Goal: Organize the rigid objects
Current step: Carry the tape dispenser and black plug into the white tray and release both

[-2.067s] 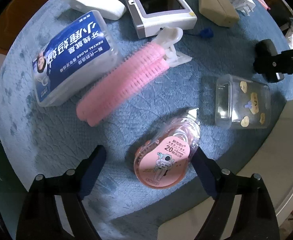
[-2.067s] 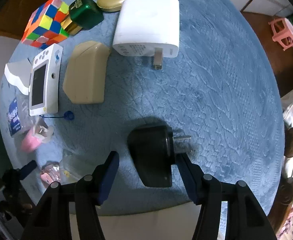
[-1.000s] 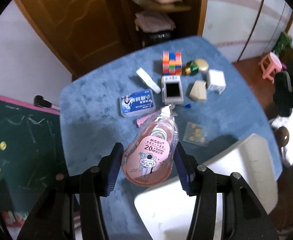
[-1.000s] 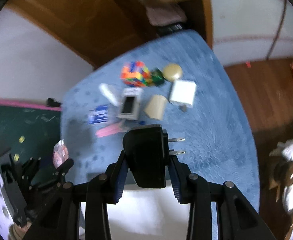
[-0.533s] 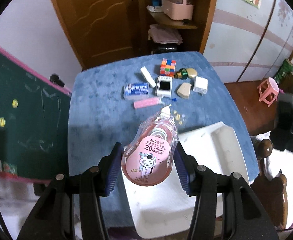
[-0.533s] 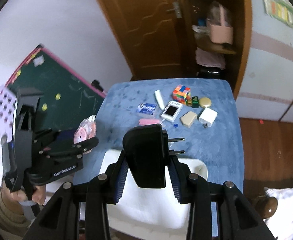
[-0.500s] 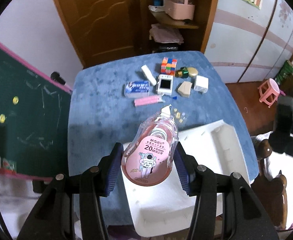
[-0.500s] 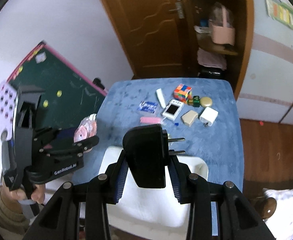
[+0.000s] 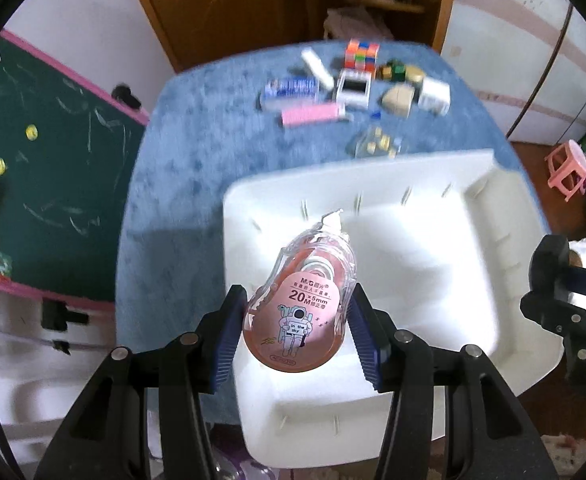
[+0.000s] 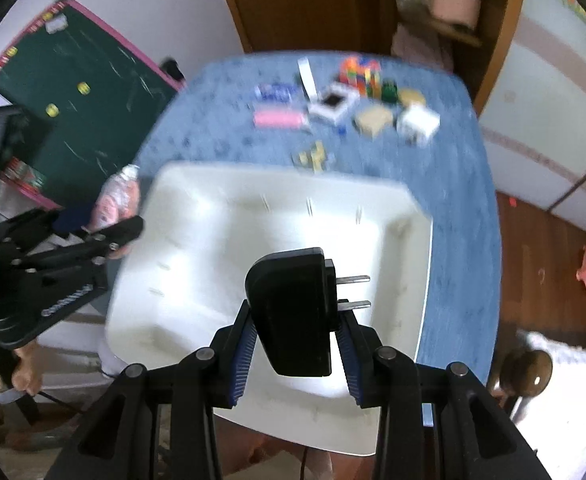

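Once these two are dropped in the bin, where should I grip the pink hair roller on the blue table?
Take the pink hair roller across its narrow width near mid-length, coming straight down from above. It lies flat as a long bar, and the blue floss box sits close along its far side, so keep the fingers tight. The frames are blurred, so this is tentative.

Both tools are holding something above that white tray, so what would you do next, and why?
Probably lower both further, then release. The left tool grips the pink correction tape and the right tool the black plug, both apparently still in the air above the white tray.
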`<action>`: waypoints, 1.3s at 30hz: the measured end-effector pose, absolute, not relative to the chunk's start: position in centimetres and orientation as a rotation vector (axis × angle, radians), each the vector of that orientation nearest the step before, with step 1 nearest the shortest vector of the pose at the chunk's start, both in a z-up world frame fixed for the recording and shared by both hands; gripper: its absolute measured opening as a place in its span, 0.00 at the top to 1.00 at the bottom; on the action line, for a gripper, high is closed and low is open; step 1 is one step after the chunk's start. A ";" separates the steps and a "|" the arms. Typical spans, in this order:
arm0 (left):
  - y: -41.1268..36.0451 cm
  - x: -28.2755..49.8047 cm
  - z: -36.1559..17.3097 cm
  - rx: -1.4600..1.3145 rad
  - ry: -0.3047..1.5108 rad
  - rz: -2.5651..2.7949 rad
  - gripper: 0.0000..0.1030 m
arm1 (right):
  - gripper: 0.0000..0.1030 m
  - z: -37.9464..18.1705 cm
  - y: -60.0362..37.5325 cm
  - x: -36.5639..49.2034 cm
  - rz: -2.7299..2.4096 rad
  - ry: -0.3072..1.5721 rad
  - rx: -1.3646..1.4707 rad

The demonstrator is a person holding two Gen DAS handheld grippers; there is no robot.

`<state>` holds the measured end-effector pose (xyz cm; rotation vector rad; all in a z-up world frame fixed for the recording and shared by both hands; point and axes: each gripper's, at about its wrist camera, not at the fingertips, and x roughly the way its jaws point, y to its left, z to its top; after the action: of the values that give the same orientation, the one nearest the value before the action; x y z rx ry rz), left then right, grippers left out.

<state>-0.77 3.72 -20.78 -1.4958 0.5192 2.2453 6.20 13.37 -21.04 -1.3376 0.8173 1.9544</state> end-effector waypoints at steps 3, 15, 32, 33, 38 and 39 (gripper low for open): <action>3.5 -0.5 -23.1 -1.554 0.517 2.212 0.47 | 0.62 -23.8 12.7 6.2 1.917 0.819 -1.409; 4.0 -0.2 -28.2 -1.629 0.583 2.163 0.47 | 0.62 -28.8 13.2 5.9 1.822 0.829 -1.526; 4.0 -0.7 -27.3 -1.588 0.527 2.137 0.26 | 0.30 -28.2 13.1 5.8 1.835 0.853 -1.481; 4.0 -0.7 -26.8 -1.575 0.521 2.144 0.23 | 0.30 -27.9 13.1 5.9 1.843 0.855 -1.471; 3.7 -1.6 -24.1 -1.521 0.471 2.166 0.22 | 0.30 -25.6 13.2 5.9 1.884 0.869 -1.412; 3.7 -1.8 -23.4 -1.501 0.466 2.180 0.22 | 0.30 -25.2 13.3 5.9 1.890 0.872 -1.403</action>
<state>-1.76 3.71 -23.39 -1.5006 0.4660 2.1800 5.89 13.29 -25.17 -1.4034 0.8719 1.8901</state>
